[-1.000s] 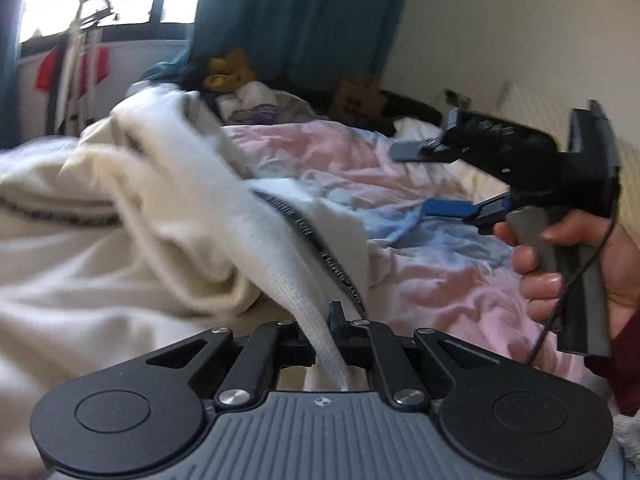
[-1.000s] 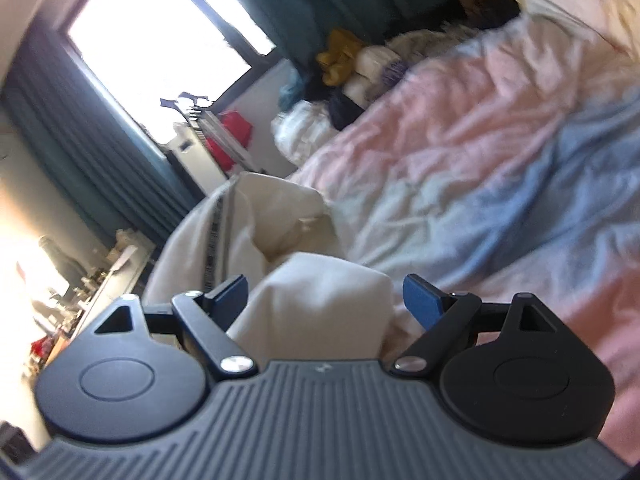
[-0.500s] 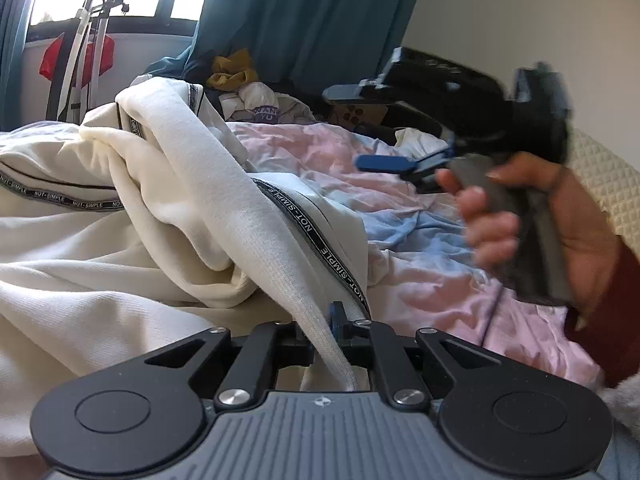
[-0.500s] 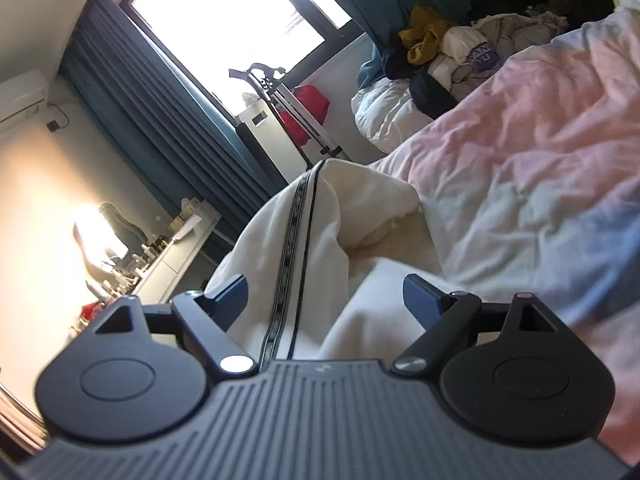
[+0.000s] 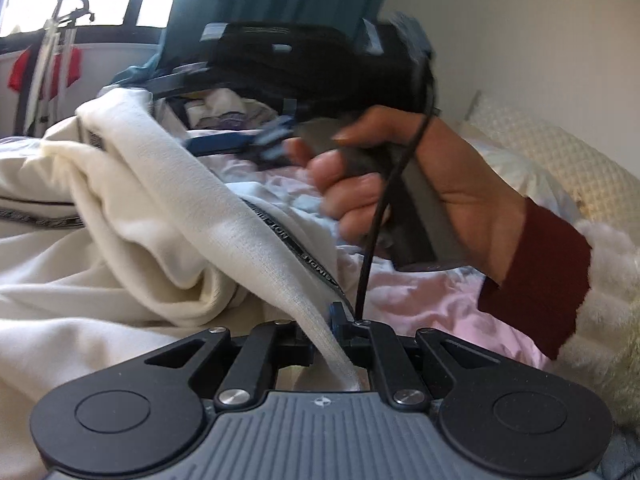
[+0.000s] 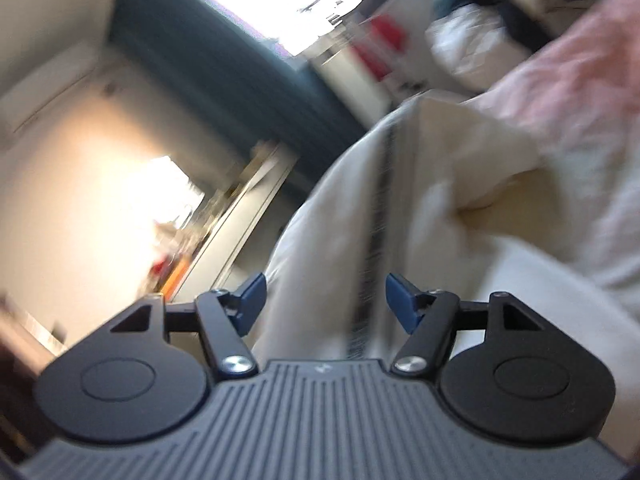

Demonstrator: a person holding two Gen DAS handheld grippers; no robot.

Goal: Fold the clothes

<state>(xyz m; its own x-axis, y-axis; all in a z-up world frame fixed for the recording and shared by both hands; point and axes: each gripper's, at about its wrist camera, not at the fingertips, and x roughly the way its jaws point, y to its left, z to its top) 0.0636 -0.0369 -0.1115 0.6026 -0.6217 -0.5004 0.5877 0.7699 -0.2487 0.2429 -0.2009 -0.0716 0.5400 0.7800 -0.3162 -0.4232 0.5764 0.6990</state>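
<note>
Cream garment (image 5: 132,208), sweatshirt-like with a black lettered tape trim (image 5: 304,256), lies heaped on a pink-and-blue duvet (image 5: 420,292). A ribbed strip of it runs taut into the left gripper (image 5: 338,334), whose jaws are closed tight on that strip, pinning it near the bed.

Right gripper (image 6: 324,300), held in the person's hand (image 5: 400,184) with a dark red sleeve (image 5: 536,280), hangs above the raised fold. Its jaws are closing; in the right wrist view cream cloth and the trim sit between the blue pads (image 6: 400,300), but the pads do not look pressed on it. That view is motion-blurred, so contact is uncertain.

Step in hand, as I judge it: securing a second hold before spreading or folding the garment. Next move likely calls for finishing the pinch on a single layer near the trim, then drawing the two holds apart to flatten the cloth.
</note>
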